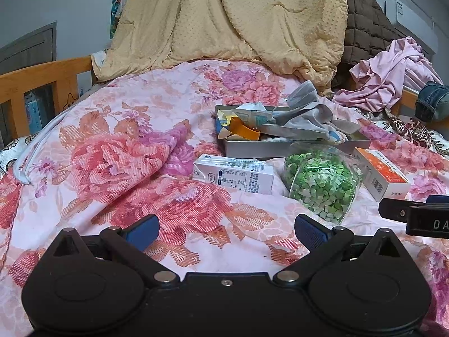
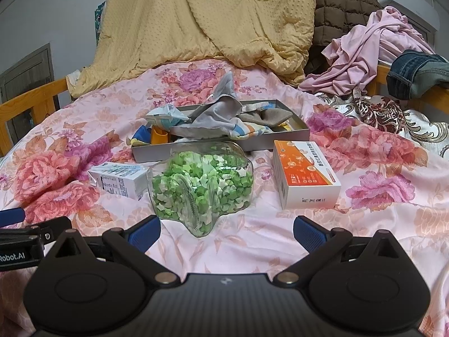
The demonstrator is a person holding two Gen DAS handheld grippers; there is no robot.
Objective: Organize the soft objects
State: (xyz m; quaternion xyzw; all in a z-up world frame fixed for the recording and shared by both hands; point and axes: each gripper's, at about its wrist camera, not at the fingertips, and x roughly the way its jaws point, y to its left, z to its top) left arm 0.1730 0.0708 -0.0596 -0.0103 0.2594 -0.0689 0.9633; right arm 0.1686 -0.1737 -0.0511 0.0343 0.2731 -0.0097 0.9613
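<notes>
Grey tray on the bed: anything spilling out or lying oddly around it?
Yes. In the grey tray, the grey cloth is bunched up and one corner pokes above the rim. In front of it, the clear jar of green paper stars lies tipped on its side on the floral quilt.

Through both wrist cameras I see soft, even indoor light with no single evident source. Shadows are faint, showing mainly in the folds of the pink floral bedspread. Fisheye distortion bends the orange wooden bed rail and darkens the frame corners. Small highlights glint on the clear jar of green and white paper stars. Central objects are sharp, while the yellow dotted quilt looks slightly softer.
</notes>
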